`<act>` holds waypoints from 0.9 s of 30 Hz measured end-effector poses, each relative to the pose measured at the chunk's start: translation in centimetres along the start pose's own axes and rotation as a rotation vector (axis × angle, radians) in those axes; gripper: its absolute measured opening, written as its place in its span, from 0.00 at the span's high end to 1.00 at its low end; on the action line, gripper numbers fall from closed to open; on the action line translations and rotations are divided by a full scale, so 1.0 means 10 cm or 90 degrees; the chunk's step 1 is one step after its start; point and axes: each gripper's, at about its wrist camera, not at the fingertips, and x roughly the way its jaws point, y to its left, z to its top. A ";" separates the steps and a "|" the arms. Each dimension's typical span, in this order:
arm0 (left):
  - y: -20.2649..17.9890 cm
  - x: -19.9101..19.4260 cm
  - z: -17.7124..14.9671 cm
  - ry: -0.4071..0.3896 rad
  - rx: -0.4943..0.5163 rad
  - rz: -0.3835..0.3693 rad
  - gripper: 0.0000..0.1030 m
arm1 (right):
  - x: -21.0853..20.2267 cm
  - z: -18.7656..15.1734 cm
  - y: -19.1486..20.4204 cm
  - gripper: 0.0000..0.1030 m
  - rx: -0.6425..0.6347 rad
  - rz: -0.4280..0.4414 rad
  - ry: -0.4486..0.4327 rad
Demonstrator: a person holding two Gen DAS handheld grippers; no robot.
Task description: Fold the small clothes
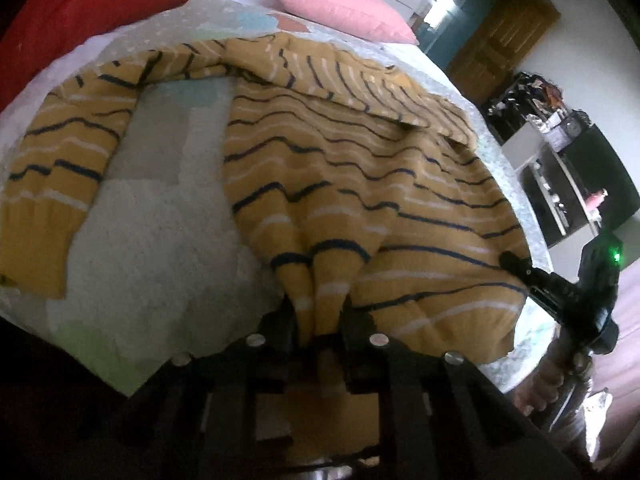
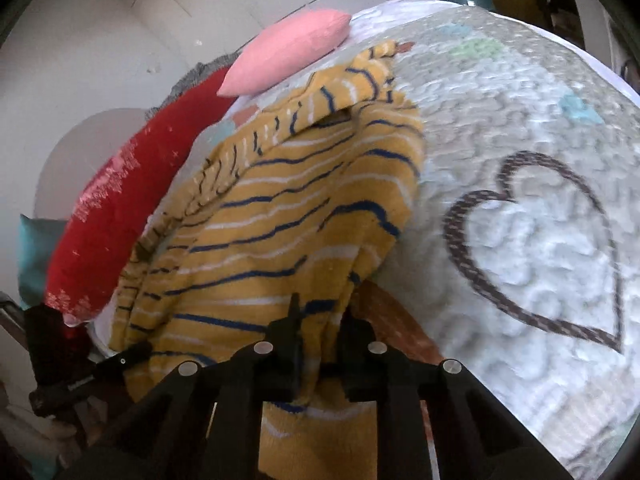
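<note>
A mustard-yellow sweater (image 1: pixel 344 168) with navy and white stripes lies spread on a quilted bed cover (image 1: pixel 168 216). One sleeve (image 1: pixel 60 160) lies out to the left; the other is folded across the top of the body. My left gripper (image 1: pixel 318 316) is shut on a bunched part of the sweater's bottom hem. My right gripper (image 2: pixel 318 332) is shut on the same hem further right, and shows in the left wrist view (image 1: pixel 516 264). In the right wrist view the sweater (image 2: pixel 280 220) is lifted and draped from the jaws. The left gripper (image 2: pixel 132 350) shows at the lower left there.
A pink pillow (image 1: pixel 340 8) and a red pillow (image 1: pixel 80 4) lie at the head of the bed. A brown heart (image 2: pixel 540 248) is stitched on the cover to the right of the sweater. A wooden door (image 1: pixel 496 40) and dark shelves (image 1: pixel 568 176) stand beyond the bed.
</note>
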 end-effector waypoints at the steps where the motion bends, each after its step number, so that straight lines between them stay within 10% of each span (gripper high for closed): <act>1: -0.02 -0.03 -0.02 -0.001 0.006 0.000 0.84 | -0.09 -0.03 -0.01 0.86 -0.007 -0.005 -0.004; 9: 0.04 0.00 -0.22 0.027 -0.009 -0.009 0.79 | -0.25 -0.31 -0.28 0.85 0.024 -0.007 0.019; 17: 0.12 -0.31 -0.18 -0.027 0.005 -0.033 0.41 | -0.45 -0.30 -0.25 0.64 -0.011 -0.052 0.018; 27: 0.12 -0.53 -0.11 -0.087 0.004 -0.021 0.28 | -1.06 -0.04 -0.38 0.58 -0.004 -0.139 -0.083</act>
